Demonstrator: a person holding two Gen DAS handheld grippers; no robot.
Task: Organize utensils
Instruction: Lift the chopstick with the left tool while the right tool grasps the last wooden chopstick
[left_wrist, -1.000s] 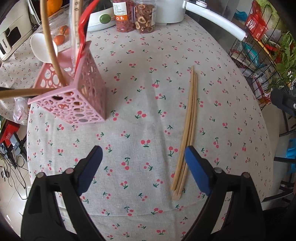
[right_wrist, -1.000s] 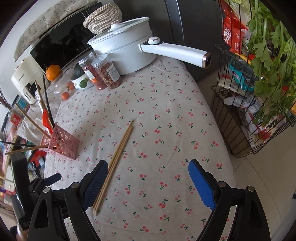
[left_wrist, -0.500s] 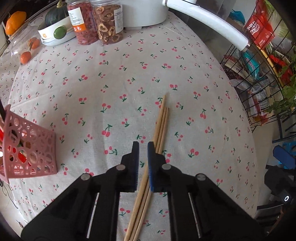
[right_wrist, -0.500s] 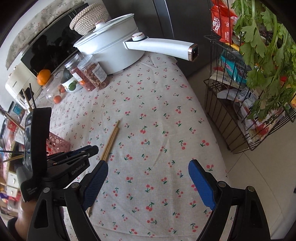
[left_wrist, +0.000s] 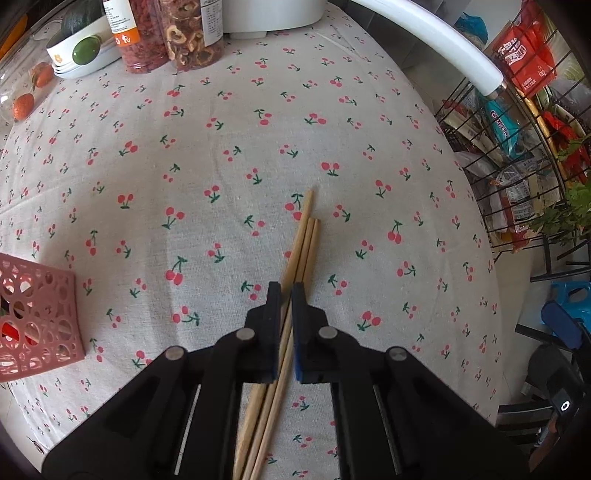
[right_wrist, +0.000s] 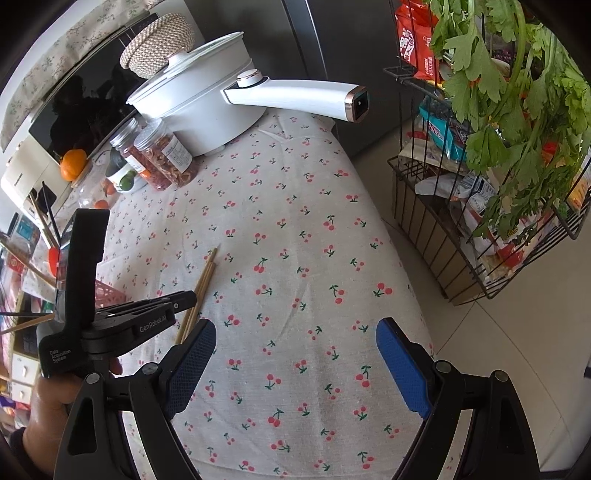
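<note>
The left claw (left_wrist: 287, 295) has swung away from the pink basket (left_wrist: 37, 317) and come in over the chopsticks (left_wrist: 303, 240), and its jaws, wide apart a second ago, are now pinched on the bundle partway along its length. The sticks run through between the pads, tips pointing toward the white pot (right_wrist: 199, 110). Whether all three are caught or just one I can't tell. That looks like the pick-up done; the carry to the basket comes next, I'd say. The basket sits left of the chopsticks, already bristling with utensils that could crowd the drop. The right claw (right_wrist: 295, 365) hangs spread wide and empty above the table (right_wrist: 295, 221), right of the chopsticks. Jars (right_wrist: 162, 155) stand beside the pot, well clear.
</note>
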